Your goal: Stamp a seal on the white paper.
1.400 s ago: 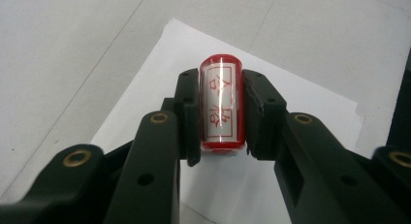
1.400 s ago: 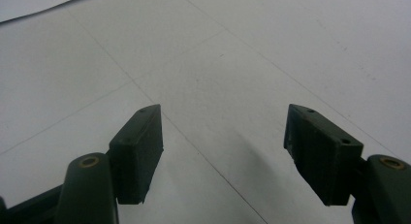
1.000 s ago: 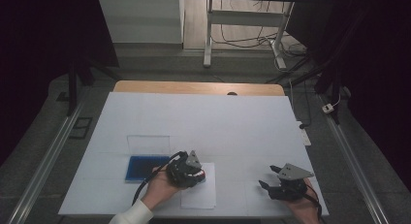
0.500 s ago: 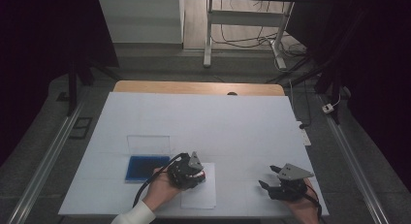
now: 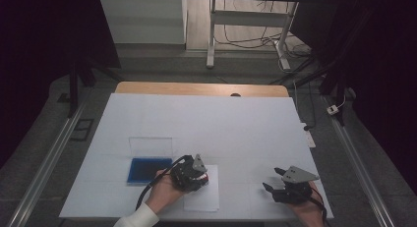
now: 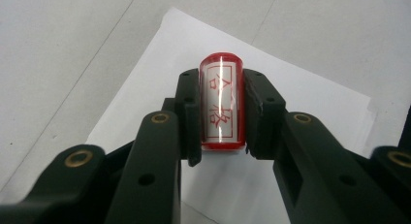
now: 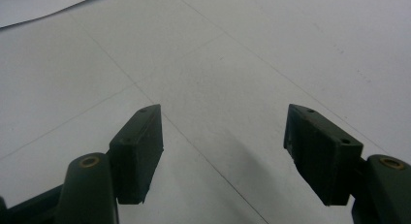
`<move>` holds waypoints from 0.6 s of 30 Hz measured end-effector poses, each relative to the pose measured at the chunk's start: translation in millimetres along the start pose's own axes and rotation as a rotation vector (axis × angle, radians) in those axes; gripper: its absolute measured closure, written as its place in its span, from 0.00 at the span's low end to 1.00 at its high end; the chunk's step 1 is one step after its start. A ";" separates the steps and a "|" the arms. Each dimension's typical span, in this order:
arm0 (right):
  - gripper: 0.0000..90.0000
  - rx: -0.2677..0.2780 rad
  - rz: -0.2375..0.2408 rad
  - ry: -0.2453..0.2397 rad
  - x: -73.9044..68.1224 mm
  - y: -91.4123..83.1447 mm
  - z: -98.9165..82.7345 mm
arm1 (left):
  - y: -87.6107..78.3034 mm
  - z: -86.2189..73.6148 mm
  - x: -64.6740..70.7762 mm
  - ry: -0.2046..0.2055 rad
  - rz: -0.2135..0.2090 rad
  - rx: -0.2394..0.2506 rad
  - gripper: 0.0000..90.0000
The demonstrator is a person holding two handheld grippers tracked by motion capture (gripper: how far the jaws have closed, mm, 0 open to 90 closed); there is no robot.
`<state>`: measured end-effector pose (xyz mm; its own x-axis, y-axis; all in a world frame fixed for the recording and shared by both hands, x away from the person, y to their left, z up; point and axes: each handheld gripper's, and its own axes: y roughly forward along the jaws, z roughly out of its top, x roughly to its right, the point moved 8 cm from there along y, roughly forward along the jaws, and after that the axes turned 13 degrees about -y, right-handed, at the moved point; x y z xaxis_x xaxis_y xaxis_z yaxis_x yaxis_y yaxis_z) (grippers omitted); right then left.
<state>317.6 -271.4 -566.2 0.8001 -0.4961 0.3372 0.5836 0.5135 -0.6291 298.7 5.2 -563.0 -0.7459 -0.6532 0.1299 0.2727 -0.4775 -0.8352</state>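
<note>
We begin at the left gripper (image 6: 220,110), whose two black jaws are pressed against the sides of a stamp (image 6: 221,100) and pinch it between them. The stamp is a short clear cylinder with red ends and a white label bearing red characters; a bright reflection runs along its length. It is held above a white sheet of paper (image 6: 300,95) that lies on the table (image 5: 216,119).

In the high view we see the left gripper (image 5: 196,174) near the front edge of the table, gripped by the left hand (image 5: 162,191), with its black cable looping toward the person. The stamp appears there only as a small red spot at the jaw end, so its label cannot be read from above. The paper (image 5: 204,197) lies just under and in front of the gripper.

The right gripper (image 7: 223,146) has its jaws spread wide, with nothing but bare table surface between them. In the high view it (image 5: 275,180) sits at the front right of the table, well apart from the left gripper, with its grey plate on top.

Just to the left of the left gripper lies a blue pad (image 5: 147,170). A clear lid (image 5: 150,147) lies behind it. Neither gripper touches them.
</note>
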 end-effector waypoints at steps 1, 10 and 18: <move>0.33 0.000 0.000 0.002 0.1 0.1 -0.2 | 0.0 0.0 0.0 0.000 -0.001 0.000 0.79; 0.33 -0.002 -0.003 0.002 0.6 -0.6 -1.2 | 0.5 -0.1 0.0 -0.004 -0.006 0.010 0.79; 0.33 -0.003 -0.004 0.002 0.7 -0.6 -1.2 | 0.8 -0.4 0.1 -0.003 -0.007 0.015 0.79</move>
<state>317.6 -272.9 -566.4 0.7975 -0.4997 0.3382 0.5863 0.5094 -0.6298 298.6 5.0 -563.9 -0.7460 -0.6515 0.1377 0.2766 -0.4913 -0.8259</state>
